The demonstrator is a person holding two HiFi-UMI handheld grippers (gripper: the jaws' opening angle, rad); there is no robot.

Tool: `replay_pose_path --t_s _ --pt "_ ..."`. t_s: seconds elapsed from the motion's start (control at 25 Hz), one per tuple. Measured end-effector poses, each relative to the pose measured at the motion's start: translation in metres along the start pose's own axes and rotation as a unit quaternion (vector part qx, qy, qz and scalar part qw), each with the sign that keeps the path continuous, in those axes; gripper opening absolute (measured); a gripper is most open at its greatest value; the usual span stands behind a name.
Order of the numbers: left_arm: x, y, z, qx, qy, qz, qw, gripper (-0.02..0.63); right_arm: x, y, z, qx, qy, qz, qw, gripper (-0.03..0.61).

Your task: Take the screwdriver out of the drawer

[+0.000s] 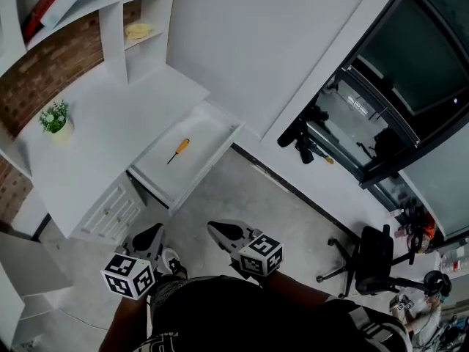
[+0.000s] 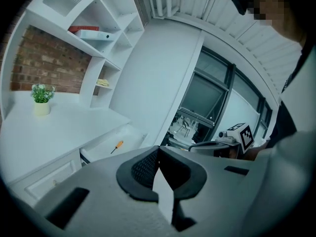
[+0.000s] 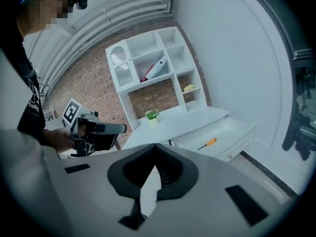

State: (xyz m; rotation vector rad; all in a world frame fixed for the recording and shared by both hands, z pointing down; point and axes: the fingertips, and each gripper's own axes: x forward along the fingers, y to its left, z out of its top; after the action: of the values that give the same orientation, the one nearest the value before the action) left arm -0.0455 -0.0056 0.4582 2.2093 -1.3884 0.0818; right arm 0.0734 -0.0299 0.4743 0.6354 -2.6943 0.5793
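A screwdriver with an orange handle (image 1: 178,150) lies alone in the open white drawer (image 1: 212,134), which is pulled out from the desk. It also shows in the left gripper view as the screwdriver (image 2: 117,146) and in the right gripper view as the screwdriver (image 3: 208,143). Both grippers hang low over the floor, well short of the drawer. My left gripper (image 1: 152,235) is shut with nothing between its jaws. To its right, my right gripper (image 1: 218,231) is also shut and empty.
A white desk (image 1: 110,123) carries a small potted plant (image 1: 56,119), with a shelf unit (image 1: 124,28) behind it. Small drawers (image 1: 110,213) sit under the desk, left of the open drawer. An office chair (image 1: 374,259) stands at the right, and a dark window (image 1: 396,86) beyond.
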Motion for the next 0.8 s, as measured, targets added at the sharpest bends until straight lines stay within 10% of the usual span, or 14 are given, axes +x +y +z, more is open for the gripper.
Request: replay_pose_path --t_s 0.8 --pt "0.05 0.122 0.074 0.015 0.003 -0.034 0.9993 0.015 0.116 -0.049 0.059 0.002 0.011 -0.037 0.999 0.005"
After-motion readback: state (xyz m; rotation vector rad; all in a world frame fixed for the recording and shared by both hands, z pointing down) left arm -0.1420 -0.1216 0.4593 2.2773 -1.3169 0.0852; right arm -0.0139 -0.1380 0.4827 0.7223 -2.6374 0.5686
